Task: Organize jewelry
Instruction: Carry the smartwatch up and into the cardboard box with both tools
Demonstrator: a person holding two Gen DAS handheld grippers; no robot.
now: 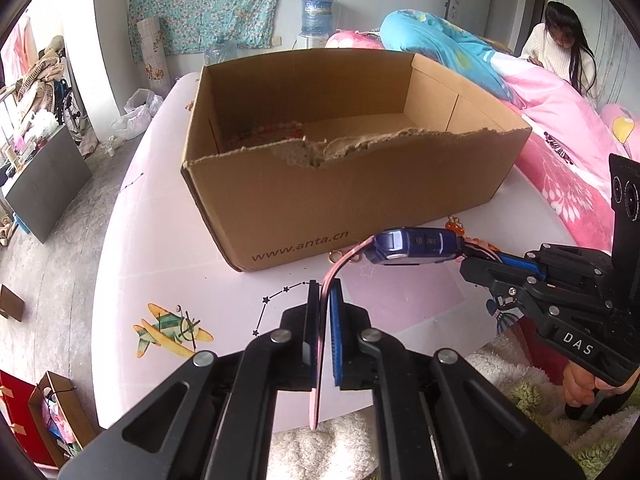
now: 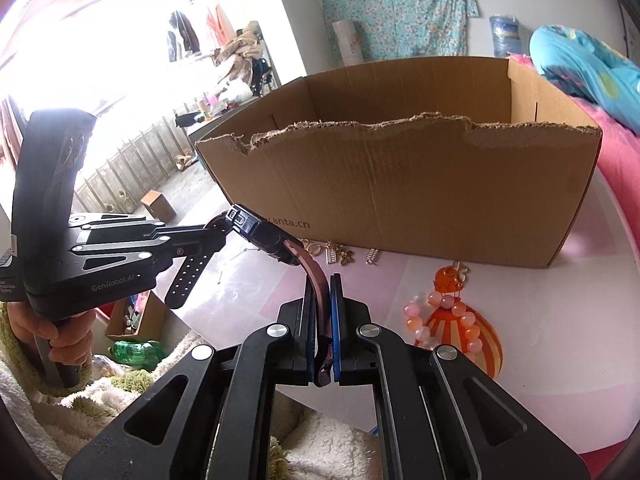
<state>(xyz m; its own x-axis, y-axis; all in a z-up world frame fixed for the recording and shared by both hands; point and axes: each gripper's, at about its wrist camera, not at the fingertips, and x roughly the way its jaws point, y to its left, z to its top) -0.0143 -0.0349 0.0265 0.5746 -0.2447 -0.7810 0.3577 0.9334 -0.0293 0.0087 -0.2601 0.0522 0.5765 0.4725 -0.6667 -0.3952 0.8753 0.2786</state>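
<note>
A watch with a blue case [image 1: 416, 247] and pink straps hangs in the air between both grippers, in front of the open cardboard box [image 1: 352, 196]. My left gripper [image 1: 324, 296] is shut on one pink strap [image 1: 338, 270]. My right gripper [image 2: 326, 292] is shut on the other strap [image 2: 316, 280]; in its view the watch case [image 2: 264, 240] looks dark and the left gripper [image 2: 216, 238] holds the perforated strap [image 2: 188, 276]. The right gripper [image 1: 476, 266] shows at the right of the left wrist view. Some beaded jewelry [image 1: 264, 132] lies inside the box.
On the pink table [image 2: 560, 320] in front of the box lie gold earrings and clips [image 2: 340, 254], an orange charm [image 2: 450, 278] and a pink-orange bead bracelet [image 2: 444, 320]. A bed with pink bedding [image 1: 560, 128] stands to the right. A person [image 1: 560, 48] sits at the back.
</note>
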